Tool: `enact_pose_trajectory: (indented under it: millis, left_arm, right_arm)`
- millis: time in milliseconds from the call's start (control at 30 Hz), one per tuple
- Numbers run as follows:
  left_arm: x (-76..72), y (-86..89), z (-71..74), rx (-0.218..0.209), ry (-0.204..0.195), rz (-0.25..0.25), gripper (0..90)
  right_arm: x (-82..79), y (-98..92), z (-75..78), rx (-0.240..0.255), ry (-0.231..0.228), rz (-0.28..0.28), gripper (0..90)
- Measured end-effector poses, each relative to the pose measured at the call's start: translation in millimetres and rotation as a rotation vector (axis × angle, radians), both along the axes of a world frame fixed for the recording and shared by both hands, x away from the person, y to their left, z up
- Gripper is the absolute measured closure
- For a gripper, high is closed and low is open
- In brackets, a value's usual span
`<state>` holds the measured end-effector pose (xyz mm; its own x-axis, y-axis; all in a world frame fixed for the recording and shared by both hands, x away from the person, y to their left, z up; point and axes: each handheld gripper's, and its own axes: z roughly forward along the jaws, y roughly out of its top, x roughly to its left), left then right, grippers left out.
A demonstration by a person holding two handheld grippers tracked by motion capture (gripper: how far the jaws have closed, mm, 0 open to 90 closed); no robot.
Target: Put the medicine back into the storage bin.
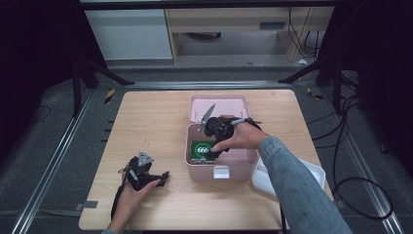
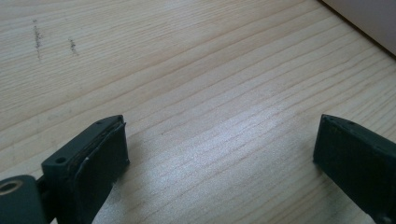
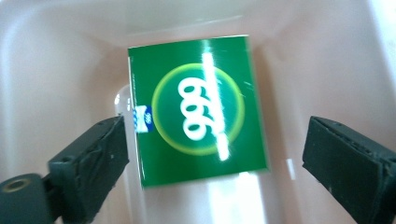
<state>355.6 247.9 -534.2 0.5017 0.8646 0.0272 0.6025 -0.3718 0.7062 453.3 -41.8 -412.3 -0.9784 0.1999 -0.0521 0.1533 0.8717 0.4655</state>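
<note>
Green packet [image 3: 198,112]: lies flat on the floor of the pink box [image 1: 243,158], "999" in white on a yellow-ringed disc, face up; seen also from the high view [image 1: 200,150], toward the box's left side.
Right gripper [image 3: 212,161]: directly over the packet, fingers [image 3: 95,158] wide apart, nothing between the pads, no contact with the packet; from above [image 1: 214,139], held by a hand in a grey-blue sleeve reaching over the box.
Progress (judgement): packet placed and let go, so placing looks done; left to do, probably clearing the hand and shutting the box.
Box lid [image 1: 219,107]: hinged open, lying back on the surface beyond the box; latch tab [image 1: 220,172] on the near wall.
Left gripper [image 2: 219,154]: low over bare wood, fingers apart and empty; in the high view [image 1: 163,178], near the front left of the surface [image 1: 146,122], well apart from the box.
White tray [image 1: 311,170]: just beside the box at its right, partly under the sleeve.
Obstacles (judgement): right hand itself sits in the lid's closing path; otherwise nothing blocks.
</note>
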Motion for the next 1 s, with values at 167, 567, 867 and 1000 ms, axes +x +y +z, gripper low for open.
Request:
enact_pose_trajectory:
  millis: [167, 567, 867, 1000]
  left_arm:
    - [0.0, 0.0, 0.0, 0.000, 0.000, 0.000, 2.4]
    - [0.0, -0.1, -0.1, -0.001, 0.000, 0.001, 2.4]
    - [-0.2, -0.2, 0.0, -0.001, 0.001, 0.002, 2.4]
    - [-0.2, -0.2, 0.0, -0.001, 0.001, 0.002, 2.4]
  right_arm:
    - [-4.6, -31.9, 22.1, 0.073, -0.071, -0.103, 14.6]
    - [-16.7, -125.3, 54.5, 0.179, -0.155, -0.326, 26.6]
    - [-38.4, -180.5, 58.0, 0.181, -0.163, -0.421, 35.7]
    - [-48.3, -198.3, 51.5, 0.161, -0.151, -0.448, 39.4]
